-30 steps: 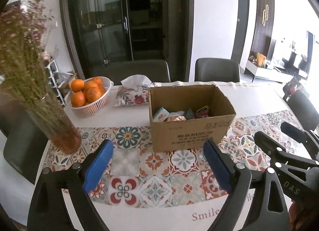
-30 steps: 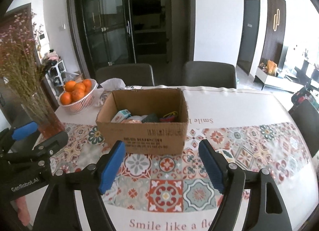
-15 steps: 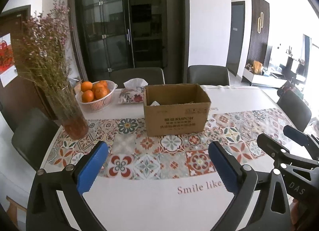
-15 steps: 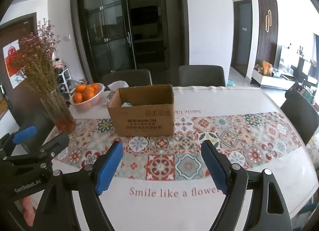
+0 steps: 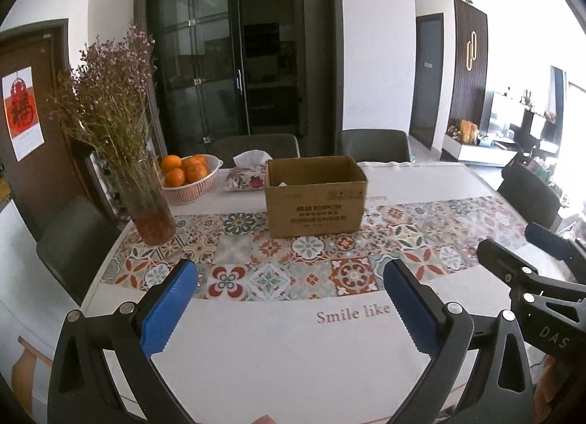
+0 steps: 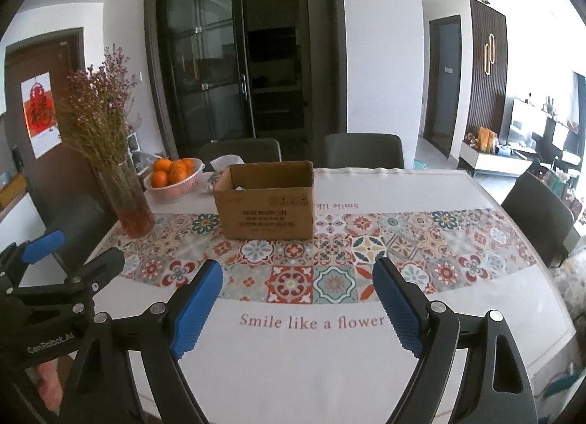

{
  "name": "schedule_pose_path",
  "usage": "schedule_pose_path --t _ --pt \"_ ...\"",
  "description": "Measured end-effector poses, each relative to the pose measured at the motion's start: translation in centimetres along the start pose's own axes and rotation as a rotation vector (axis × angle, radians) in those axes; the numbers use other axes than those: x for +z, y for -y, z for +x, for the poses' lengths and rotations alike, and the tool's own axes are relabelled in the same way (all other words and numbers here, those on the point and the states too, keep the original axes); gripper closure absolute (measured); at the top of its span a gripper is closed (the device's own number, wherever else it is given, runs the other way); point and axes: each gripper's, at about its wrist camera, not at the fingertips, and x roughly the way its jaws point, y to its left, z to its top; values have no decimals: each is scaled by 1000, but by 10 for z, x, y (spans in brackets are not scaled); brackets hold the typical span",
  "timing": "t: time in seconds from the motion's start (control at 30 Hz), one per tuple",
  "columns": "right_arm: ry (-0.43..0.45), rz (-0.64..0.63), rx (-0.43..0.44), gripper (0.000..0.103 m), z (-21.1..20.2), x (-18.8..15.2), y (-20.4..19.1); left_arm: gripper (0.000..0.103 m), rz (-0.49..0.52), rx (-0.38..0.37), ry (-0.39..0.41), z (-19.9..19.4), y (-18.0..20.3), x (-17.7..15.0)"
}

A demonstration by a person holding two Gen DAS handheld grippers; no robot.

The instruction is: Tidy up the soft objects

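Note:
An open cardboard box [image 5: 315, 204] [image 6: 265, 209] stands on the patterned runner at the table's middle. Its front wall hides the contents, and only a scrap of white shows over the rim. My left gripper [image 5: 289, 270] hovers over the near white part of the tablecloth, well short of the box. It is open wide, with nothing between its blue pads [image 5: 166, 310]. My right gripper [image 6: 297, 268] hangs beside it at the same distance. Its jaws are opening and nothing is between them. Each gripper shows at the edge of the other's view.
A glass vase of dried flowers [image 5: 150, 204] stands at the left. Behind it are a white basket of oranges [image 5: 190, 178] and a floral tissue pack [image 5: 245, 175]. Dark chairs [image 6: 362, 153] ring the table [image 6: 421, 182]. Its near edge lies just under the grippers.
Both grippers have drawn back from the box and risen a little, so the box looks smaller and its contents have dropped out of sight. Both pairs of jaws stand wider.

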Motion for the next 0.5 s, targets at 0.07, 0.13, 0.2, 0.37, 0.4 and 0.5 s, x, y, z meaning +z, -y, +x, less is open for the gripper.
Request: schedule_pose_path --t 0.07,0.13,0.2,0.37,0.4,0.5 --pt "8 4 6 18 -8 -3 0 0 3 -9 10 -8 0 -2" --pt "17 1 3 18 -16 -6 -1 0 6 -1 19 -14 0 -4" --pt "22 5 1 18 -22 -8 -1 0 5 2 28 -20 0 -6" --pt "36 4 8 18 -32 -10 -5 0 4 0 46 -32 -3 -8" --pt "40 5 8 18 -34 -10 -6 0 4 -2 49 -33 -4 -8" --pt "50 1 8 18 -40 -12 -8 0 5 -4 56 -38 -5 -9"
